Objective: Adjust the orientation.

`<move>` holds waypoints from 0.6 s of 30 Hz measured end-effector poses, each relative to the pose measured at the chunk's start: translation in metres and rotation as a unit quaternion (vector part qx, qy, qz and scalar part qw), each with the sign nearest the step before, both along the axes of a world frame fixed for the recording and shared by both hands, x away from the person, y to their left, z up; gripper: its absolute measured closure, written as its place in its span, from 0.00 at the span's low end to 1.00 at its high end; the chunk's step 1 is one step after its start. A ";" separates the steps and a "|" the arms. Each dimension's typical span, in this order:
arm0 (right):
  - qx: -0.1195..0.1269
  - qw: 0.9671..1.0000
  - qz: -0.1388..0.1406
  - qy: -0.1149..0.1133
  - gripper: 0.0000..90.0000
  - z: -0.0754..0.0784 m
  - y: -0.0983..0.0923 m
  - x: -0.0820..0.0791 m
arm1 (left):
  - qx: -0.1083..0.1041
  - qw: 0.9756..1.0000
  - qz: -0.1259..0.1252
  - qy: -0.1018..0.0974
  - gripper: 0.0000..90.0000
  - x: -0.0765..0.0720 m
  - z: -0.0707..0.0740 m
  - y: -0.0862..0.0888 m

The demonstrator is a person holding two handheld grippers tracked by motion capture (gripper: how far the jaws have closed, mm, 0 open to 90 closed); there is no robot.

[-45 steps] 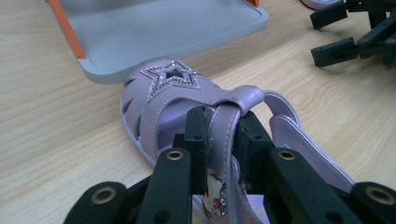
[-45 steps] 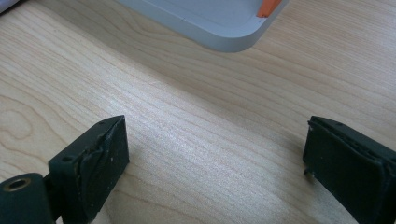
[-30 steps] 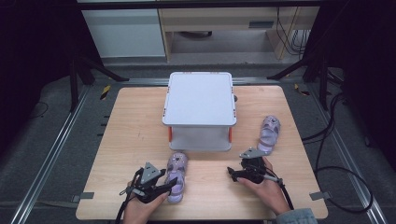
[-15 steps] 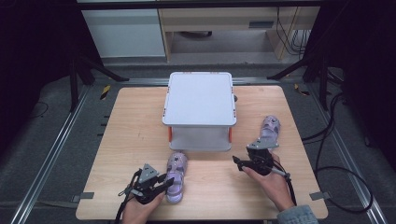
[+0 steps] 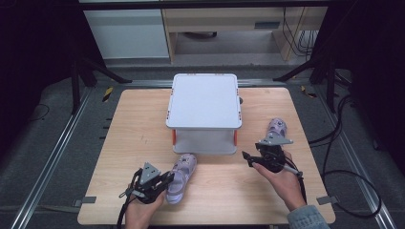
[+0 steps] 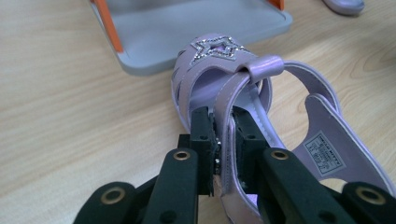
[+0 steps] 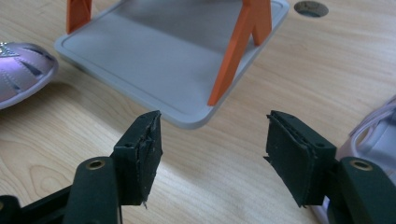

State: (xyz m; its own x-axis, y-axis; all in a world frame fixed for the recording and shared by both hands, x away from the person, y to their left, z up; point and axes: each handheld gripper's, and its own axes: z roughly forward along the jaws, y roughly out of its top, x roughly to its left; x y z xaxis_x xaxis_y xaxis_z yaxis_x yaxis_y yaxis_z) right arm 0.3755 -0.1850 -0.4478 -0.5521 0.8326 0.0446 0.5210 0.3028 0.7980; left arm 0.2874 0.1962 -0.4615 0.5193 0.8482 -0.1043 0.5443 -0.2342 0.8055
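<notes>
Near the table's point(image 5: 143, 124) front edge, the left tool point(image 5: 152, 180) is clamped on the strap of a lilac sandal point(image 5: 180, 179); its jaws have just been closing, and in the left gripper view the pads pinch that strap point(image 6: 226, 135) from both sides. This sandal lies just in front of the grey rack point(image 5: 204, 102), its long axis running from the hand toward the rack, star-decorated toe point(image 6: 217, 46) almost touching the rack's base. The second sandal point(image 5: 277, 129) lies at the rack's right, just beyond the right tool point(image 5: 249, 157), so the right hand is the nearer one for it. The right tool's jaws stand apart with nothing between them, though they have just been closing somewhat. The high view gives both sandals' lie against the rack; the right gripper view adds that the second sandal point(image 7: 373, 135) sits off to that tool's side, not between its pads, so a turn toward it looks needed.
</notes>
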 end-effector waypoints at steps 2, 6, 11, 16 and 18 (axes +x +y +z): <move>-0.001 1.000 0.003 -0.005 0.44 0.009 0.001 0.002 | -0.007 1.000 0.003 -0.003 0.89 0.008 0.005 -0.002; 0.007 1.000 0.009 -0.014 0.51 0.023 0.003 0.005 | -0.006 1.000 0.006 -0.009 0.89 0.017 0.011 -0.005; 0.015 0.999 0.017 -0.023 0.60 0.038 0.005 0.005 | -0.013 1.000 0.018 -0.015 0.89 0.037 0.018 -0.009; 0.020 0.999 0.029 -0.035 0.63 0.058 0.007 0.007 | -0.022 0.999 0.029 -0.018 0.89 0.053 0.023 -0.012; 0.020 0.999 0.029 -0.037 0.64 0.064 0.008 0.010 | -0.023 0.999 0.034 -0.021 0.89 0.059 0.025 -0.014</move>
